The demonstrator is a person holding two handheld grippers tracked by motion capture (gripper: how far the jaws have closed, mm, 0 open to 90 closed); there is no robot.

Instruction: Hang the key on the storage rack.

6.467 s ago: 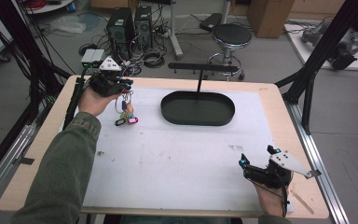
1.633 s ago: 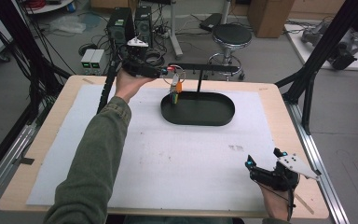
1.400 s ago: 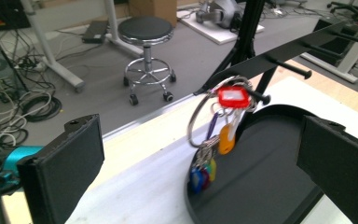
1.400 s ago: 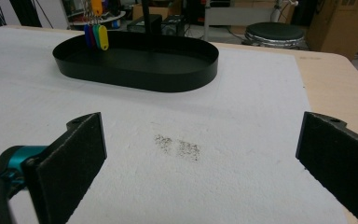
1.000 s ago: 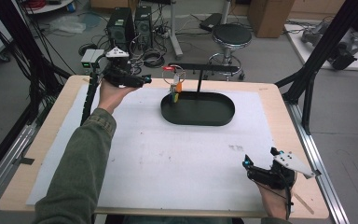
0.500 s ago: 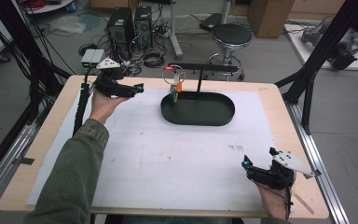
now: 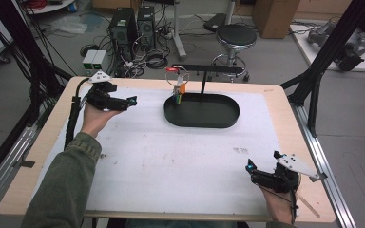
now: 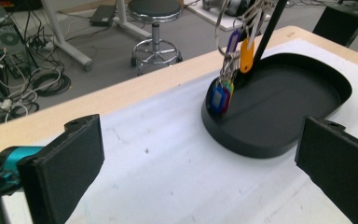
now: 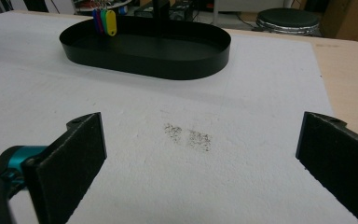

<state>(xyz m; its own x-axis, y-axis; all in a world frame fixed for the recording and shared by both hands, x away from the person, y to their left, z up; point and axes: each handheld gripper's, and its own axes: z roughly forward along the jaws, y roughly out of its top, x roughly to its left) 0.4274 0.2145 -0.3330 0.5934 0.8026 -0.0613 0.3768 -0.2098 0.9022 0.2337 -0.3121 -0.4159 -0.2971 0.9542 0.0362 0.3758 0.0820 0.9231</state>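
I see a white mat (image 7: 171, 156) on the wooden tabletop (image 7: 290, 102), dark smudge (image 7: 240, 150) on it. Beyond: round stool (image 7: 236, 35), two PC towers (image 7: 133, 23), cable tangle (image 7: 152, 59) on the floor.

Open white mat (image 7: 171, 156) between both claws — free passage; blocked only by black tray (image 7: 228, 116), its post (image 7: 203, 88) and hanging key tags (image 7: 179, 90).

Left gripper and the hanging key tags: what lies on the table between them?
Nothing lies there. In the high view, bare white mat separates the left gripper from the key tags hanging above the black tray.
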